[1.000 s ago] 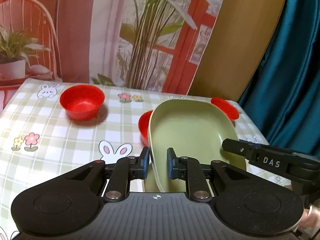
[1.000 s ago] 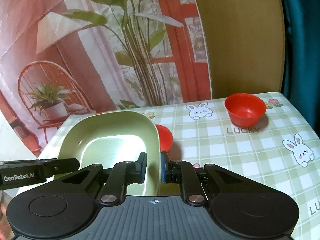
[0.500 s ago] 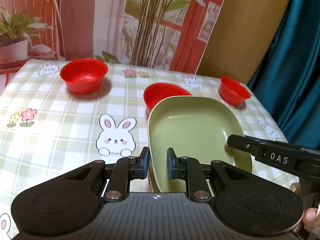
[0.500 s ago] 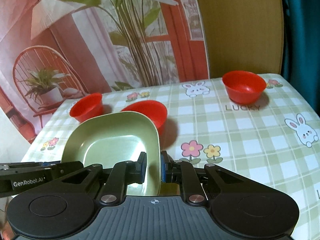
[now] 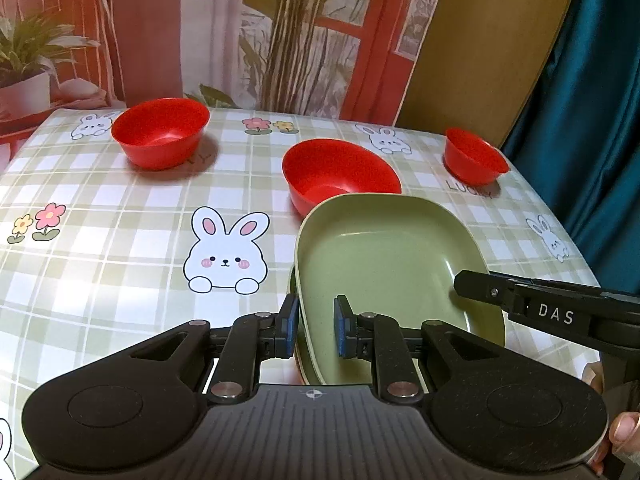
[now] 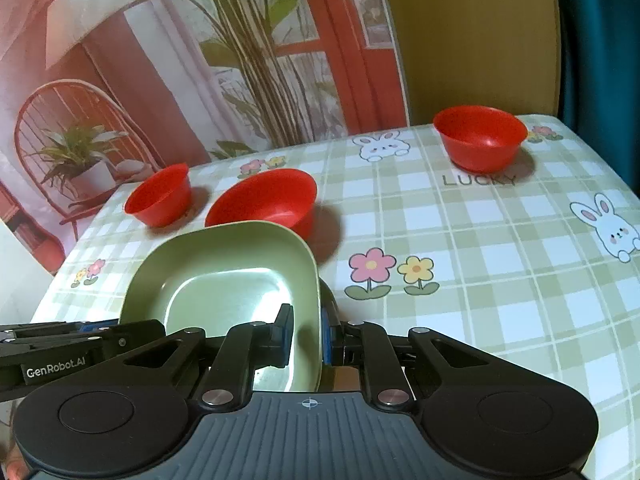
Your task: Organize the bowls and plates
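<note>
1. The left gripper pinches the left rim of the green plate. It helps keep the plate flat.
2. The plate sits low over the table, on another plate under it, to make a pile.
3. The right gripper pinches the right rim.
4. Three red bowls wait behind, well apart.

3 red bowls; green plates: 1 seen, poss. 2nd beneath, unclear; 2 claws.
</note>
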The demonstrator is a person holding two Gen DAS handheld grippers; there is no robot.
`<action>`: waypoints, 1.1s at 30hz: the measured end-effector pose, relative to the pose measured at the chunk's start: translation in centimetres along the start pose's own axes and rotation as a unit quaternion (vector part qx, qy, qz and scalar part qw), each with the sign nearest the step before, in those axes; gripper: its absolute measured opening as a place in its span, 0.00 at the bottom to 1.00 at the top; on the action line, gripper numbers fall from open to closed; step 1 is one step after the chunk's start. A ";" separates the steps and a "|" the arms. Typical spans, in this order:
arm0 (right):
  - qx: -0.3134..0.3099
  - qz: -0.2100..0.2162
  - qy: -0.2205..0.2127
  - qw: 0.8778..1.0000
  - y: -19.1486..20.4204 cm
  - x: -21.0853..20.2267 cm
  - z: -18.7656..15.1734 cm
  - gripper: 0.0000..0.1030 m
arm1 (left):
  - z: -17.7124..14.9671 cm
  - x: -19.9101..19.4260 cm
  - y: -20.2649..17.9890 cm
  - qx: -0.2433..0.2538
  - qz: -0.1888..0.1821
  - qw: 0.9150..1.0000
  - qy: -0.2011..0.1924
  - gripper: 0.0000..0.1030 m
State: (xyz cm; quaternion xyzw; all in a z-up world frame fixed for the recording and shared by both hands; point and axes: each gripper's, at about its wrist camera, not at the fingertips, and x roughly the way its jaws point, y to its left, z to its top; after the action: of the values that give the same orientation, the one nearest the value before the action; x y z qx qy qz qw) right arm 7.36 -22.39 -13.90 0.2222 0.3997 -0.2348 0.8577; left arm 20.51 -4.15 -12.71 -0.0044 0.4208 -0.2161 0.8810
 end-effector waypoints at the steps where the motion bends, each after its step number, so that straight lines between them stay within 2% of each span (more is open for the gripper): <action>1: 0.001 0.000 0.001 1.000 -0.1 0.1 -0.1 0.13 | 0.0 0.1 0.0 0.000 0.000 1.000 0.001 0.19; 33: 0.006 0.000 0.012 1.000 -0.3 0.7 -0.6 0.13 | -0.3 0.6 -0.4 0.023 0.014 1.000 0.004 0.20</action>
State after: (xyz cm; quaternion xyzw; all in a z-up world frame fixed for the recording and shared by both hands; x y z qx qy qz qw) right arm 7.24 -22.49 -14.83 0.2298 0.4085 -0.2349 0.8516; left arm 20.45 -4.72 -13.22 0.0228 0.4191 -0.2131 0.8823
